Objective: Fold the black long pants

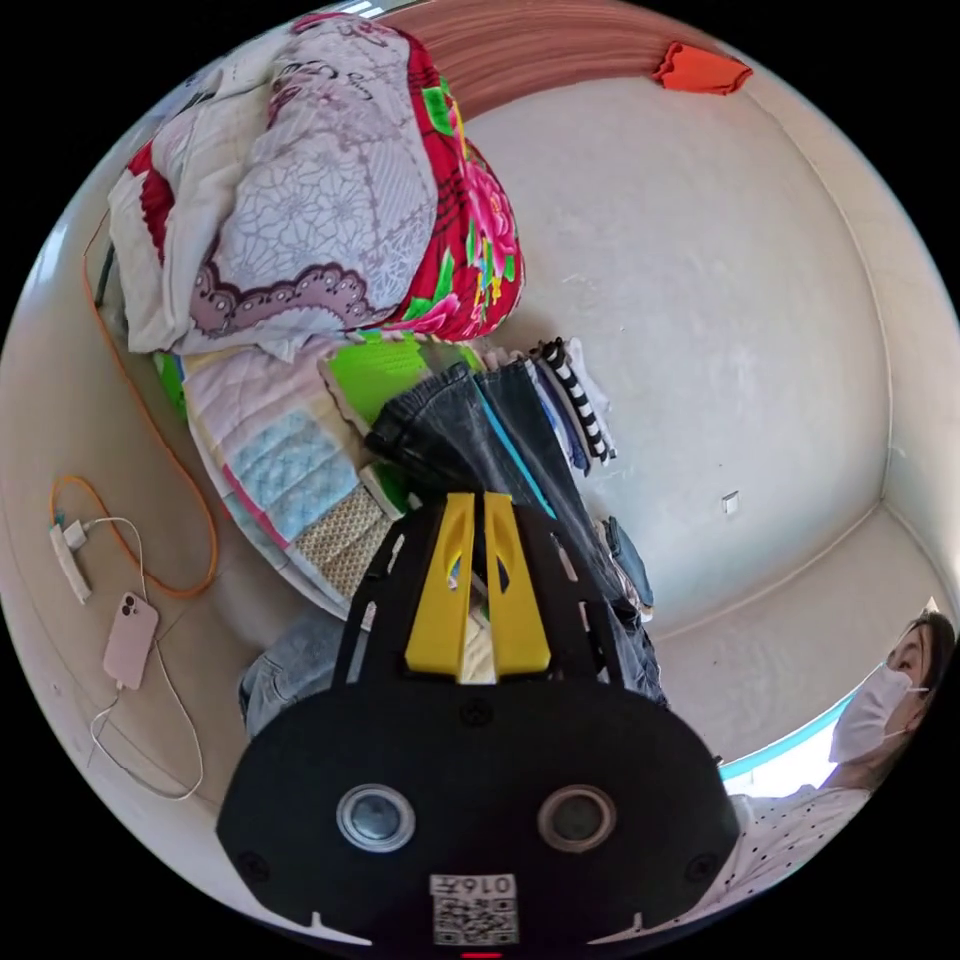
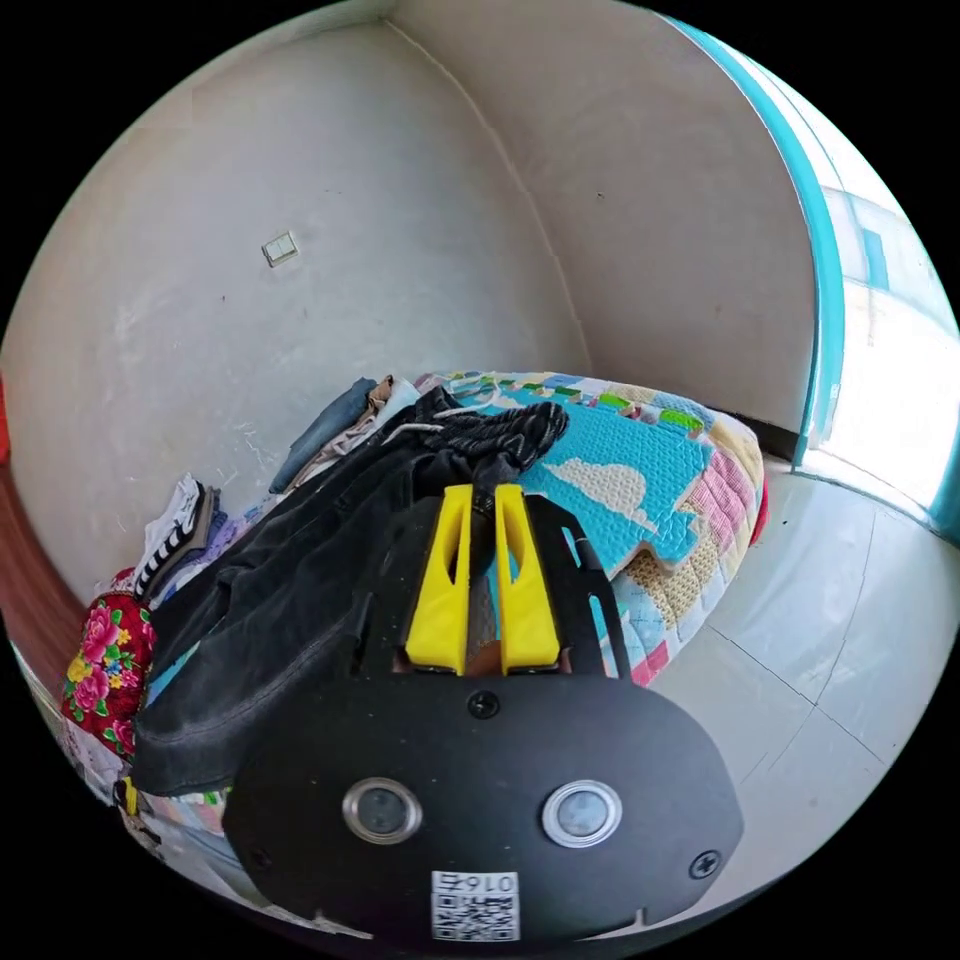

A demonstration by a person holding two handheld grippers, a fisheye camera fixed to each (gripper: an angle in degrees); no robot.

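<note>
- Left claw (image 1: 478,500): yellow jaws nearly together, tips at the dark cloth of the pants (image 1: 480,425); whether cloth is pinched between them cannot be told.
- Right claw (image 2: 483,493): jaws likewise narrow, tips at the gathered waistband (image 2: 500,428) of the pants; a grip looks likely, but the tips hide the contact.
- Pants: in the right gripper view they lie bunched and lengthwise across the mat (image 2: 620,470), waistband toward the far end, legs trailing back beside the claw body. In the left gripper view the other end shows as a folded dark edge just beyond the jaws.
- Mat: a patchwork of coloured foam tiles over a quilted pad, raised a little above the tiled floor (image 2: 820,640).
- Surroundings: a stack of folded clothes (image 1: 575,400) stands against the wall just beyond the pants; a floral quilt (image 1: 330,190) is heaped farther off; a phone (image 1: 130,640) on its cable lies on the floor.
- A person in a mask (image 1: 870,720) sits at the edge of the left gripper view.
- Step, as judged: the two ends of the pants are being taken up for straightening or a first lengthwise fold.
- Next move calls for firm hold at both ends, then lifting and drawing the cloth taut before laying it flat on the mat.
</note>
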